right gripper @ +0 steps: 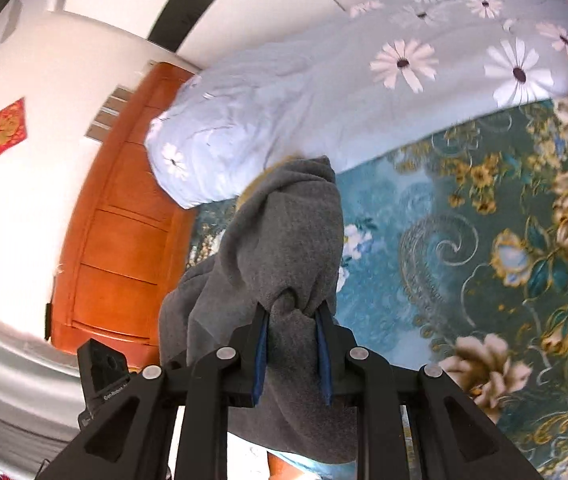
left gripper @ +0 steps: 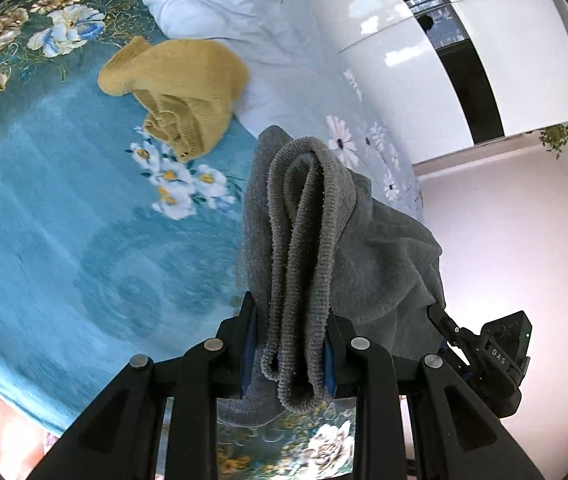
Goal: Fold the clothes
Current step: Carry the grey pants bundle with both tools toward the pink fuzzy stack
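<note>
Holding one grey fleece knit garment (left gripper: 368,248) aloft between both tongs, above the bed; it does not appear to rest on the teal floral bedspread (left gripper: 64,220) below. Judged step: lift and spread, ahead of the first fold.

Largest to smallest:
- Bedspread: takes up the left-wrist view from 7 to 11 o'clock; mostly bare at 9 o'clock, so a landing area exists.
- Pale blue daisy-print duvet (right gripper: 324,92): bunched at 12 to 1 o'clock in the right-wrist view, along the far side of the bed. May crowd the garment's far edge when it is laid out.
- Orange wooden panel (right gripper: 124,240): 9 o'clock in the right-wrist view, off the bed.
- Grey garment: hangs bunched from both grips, not yet flat.
- Crumpled mustard-yellow knit garment (left gripper: 180,92): 11 o'clock in the left-wrist view, lying unfolded on the bedspread near the duvet, well apart from the grey one.
- Left tongs (left gripper: 290,344): narrow, clamped on the ribbed hem.
- Right tongs (right gripper: 294,344): narrow, clamped on a bunch of fleece.

Next move, as judged: draw the tongs apart to tension the cloth, then lay it flat on the bare bedspread, clear of the yellow knit.
</note>
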